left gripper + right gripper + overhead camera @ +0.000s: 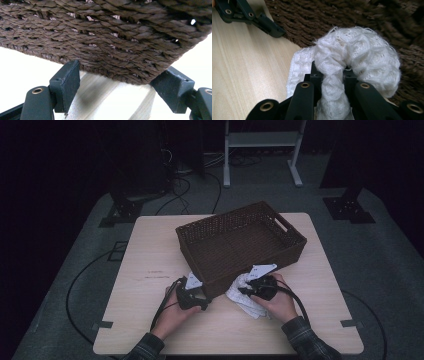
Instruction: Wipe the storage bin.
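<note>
right tongs [332,77] clamped on white knitted cloth [359,60], just outside the near wall of the brown woven rectangular basket [240,237] | left tongs [120,82] spread wide at basket's near corner, seemingly touching it | risk: cloth tail dragging on the desk [150,270] snags the rim, cloth slips free | basket skids if unbraced

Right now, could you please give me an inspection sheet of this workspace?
Surface: pale wooden table, faint marks left of centre.
Job's things: dark brown woven wicker basket, nothing seen inside; white knitted cloth bunched at its near wall.
Clutter: nothing seen.
Grippers: left hand-held gripper open, jaws either side of the basket's corner; right hand-held gripper shut on the cloth.
Cables: black cable trails from each gripper; more on the floor.
Surroundings: dim grey floor, white frame, dark stands.
</note>
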